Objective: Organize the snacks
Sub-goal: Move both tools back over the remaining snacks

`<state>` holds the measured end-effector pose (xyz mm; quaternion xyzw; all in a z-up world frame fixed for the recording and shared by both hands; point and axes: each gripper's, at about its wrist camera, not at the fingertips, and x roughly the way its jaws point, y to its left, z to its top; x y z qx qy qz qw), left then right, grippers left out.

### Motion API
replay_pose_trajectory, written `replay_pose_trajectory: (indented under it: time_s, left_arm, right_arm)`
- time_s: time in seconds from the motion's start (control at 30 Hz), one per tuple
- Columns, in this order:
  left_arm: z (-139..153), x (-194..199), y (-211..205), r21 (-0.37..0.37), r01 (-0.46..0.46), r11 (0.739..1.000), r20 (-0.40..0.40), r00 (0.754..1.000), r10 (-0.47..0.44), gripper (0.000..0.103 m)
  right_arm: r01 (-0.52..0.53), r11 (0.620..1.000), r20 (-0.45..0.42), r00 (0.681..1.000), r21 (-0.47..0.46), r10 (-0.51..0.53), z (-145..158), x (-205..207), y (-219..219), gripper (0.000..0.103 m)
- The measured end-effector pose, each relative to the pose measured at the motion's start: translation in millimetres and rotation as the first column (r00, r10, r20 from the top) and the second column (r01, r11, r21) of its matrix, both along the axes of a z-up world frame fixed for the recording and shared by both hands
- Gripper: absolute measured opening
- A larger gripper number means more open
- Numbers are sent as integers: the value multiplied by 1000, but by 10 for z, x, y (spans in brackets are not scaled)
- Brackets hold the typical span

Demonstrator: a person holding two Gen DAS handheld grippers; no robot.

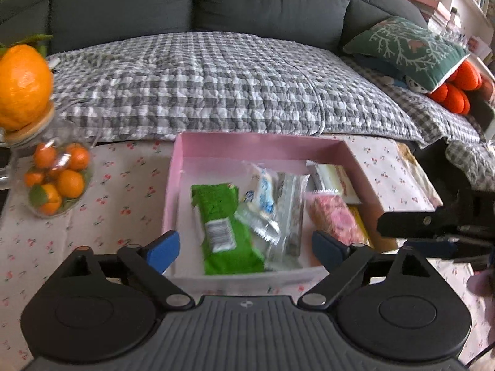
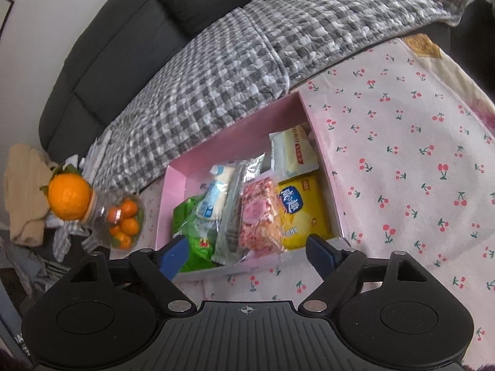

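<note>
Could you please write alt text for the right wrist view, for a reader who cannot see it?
An open right claw hovers over a pink box of wrapped snacks on a cherry-print tablecloth. A jar of oranges stands left, a checked sofa cover behind.

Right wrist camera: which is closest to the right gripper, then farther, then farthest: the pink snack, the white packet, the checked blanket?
1. Pink snack: nearest the right gripper, at the box's near end.
2. White packet: farther in, by the box's far right corner.
3. Checked blanket: farthest, on the sofa beyond the box.
</note>
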<state>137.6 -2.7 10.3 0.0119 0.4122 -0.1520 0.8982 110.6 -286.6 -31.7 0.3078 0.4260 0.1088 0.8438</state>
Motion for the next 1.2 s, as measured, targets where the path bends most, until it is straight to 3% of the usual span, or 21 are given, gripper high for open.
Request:
replay_pose_trajectory:
  time_s: [0.6,0.87,0.97,1.2]
  left_arm:
    - [29,-547,567,-3,-30,1000,17,999,30,100]
    - [-211,-659,840,78,-21,997,-18,1000,22,101]
    - [-283,-661,952,76,-32,997,-48,998,36,101]
    - [-443,-670,1091,126,5,992,-75,997,5,98]
  right_arm:
    - [-130,984,2,991,-123,131,19,-372,401,87]
    - [-223,950,-29,975,-217,223,-71,-546,726,87]
    - [-245,936,-33,969,-253,244,-84,-582,851,87]
    - [-275,925,-63,961,-262,268,-150,-571,1134,87]
